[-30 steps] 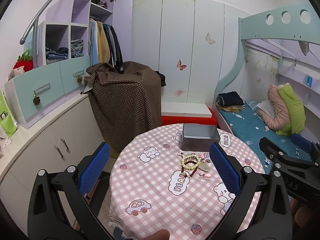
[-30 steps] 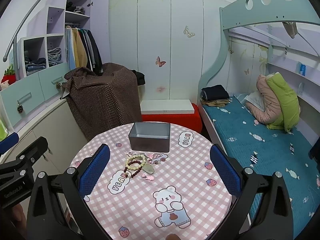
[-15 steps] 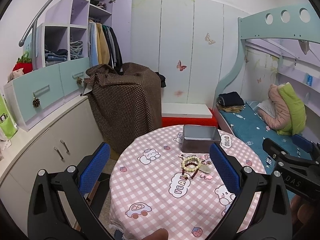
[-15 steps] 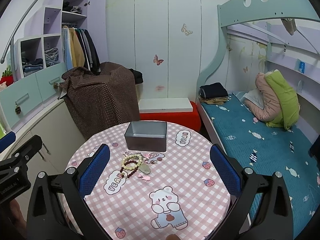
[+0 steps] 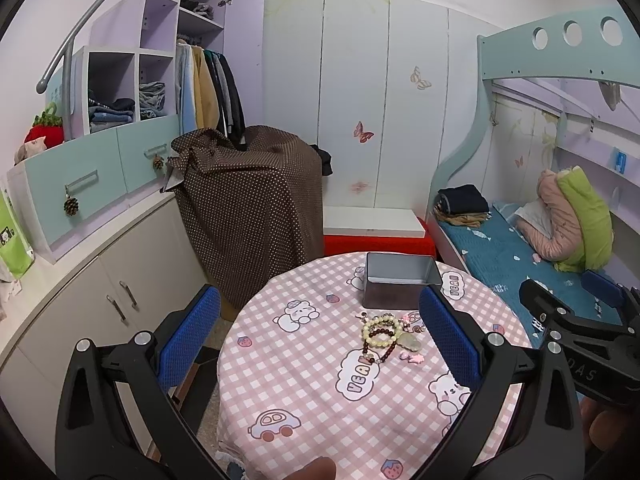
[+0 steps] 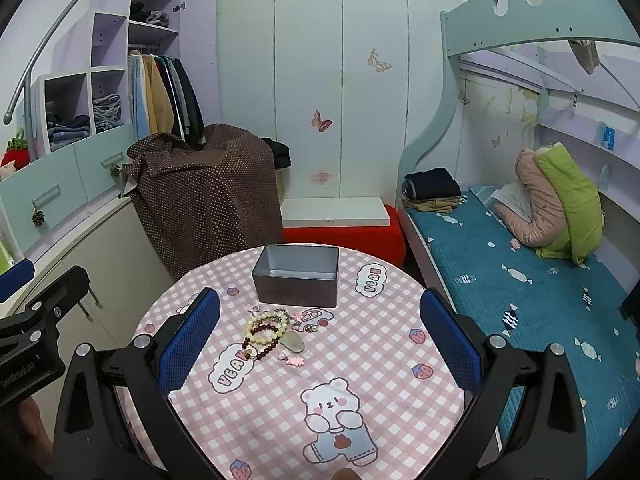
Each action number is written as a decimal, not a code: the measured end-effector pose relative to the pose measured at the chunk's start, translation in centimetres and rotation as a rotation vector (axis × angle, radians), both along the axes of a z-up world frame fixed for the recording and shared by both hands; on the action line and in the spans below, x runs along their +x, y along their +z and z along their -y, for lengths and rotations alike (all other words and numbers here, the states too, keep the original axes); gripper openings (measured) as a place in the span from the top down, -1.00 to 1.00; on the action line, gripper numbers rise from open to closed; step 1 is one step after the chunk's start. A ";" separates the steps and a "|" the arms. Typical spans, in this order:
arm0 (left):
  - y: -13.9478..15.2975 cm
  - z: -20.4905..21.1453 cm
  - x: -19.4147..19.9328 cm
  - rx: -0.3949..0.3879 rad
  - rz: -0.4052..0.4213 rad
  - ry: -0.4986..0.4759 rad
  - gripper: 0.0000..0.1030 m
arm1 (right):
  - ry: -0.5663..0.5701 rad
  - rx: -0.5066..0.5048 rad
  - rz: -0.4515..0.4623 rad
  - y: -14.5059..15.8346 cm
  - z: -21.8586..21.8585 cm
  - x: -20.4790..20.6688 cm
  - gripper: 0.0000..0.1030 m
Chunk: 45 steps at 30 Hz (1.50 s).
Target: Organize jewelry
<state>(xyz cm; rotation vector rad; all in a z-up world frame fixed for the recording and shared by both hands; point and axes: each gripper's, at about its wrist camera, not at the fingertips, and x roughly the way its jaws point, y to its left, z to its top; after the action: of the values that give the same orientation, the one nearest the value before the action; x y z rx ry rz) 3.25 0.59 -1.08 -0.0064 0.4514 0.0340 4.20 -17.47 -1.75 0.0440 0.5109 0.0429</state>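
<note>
Pink-checked cloth covers the round counter, whose rim curves close to the bed on the right and a cabinet on the left. A grey metal box stands open near the far edge. Just in front of it, apart from its wall, lies the jewelry cluster: cream and dark-red bead bracelets, a pale pendant and small pink charms. Bare cloth spreads between that cluster and the near rim. Both the left tongs and right tongs hang above the counter, spread wide, gripping nothing.
</note>
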 end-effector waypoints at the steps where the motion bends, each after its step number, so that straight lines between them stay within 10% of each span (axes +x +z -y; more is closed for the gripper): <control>1: 0.0 0.0 0.1 0.000 0.000 0.000 -0.91 | 0.001 0.000 0.000 0.0 0.0 0.1 -0.86; 23: -2.2 0.0 2.8 0.001 -0.057 -0.014 -0.91 | 0.027 -0.024 -0.067 -2.0 -0.6 2.4 -0.86; 37: -12.5 0.9 9.1 0.011 -0.299 -0.043 -0.91 | 0.085 -0.077 -0.308 -11.8 -0.9 8.0 -0.85; 45: -17.7 1.6 12.5 0.007 -0.422 -0.067 -0.91 | 0.171 -0.100 -0.429 -16.8 -2.2 11.2 -0.52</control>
<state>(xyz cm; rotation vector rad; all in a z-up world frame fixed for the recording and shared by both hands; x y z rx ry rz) 15.77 -0.96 -18.74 0.0238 0.8730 -0.0300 15.38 -15.30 -18.59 -0.0910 0.9443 0.1771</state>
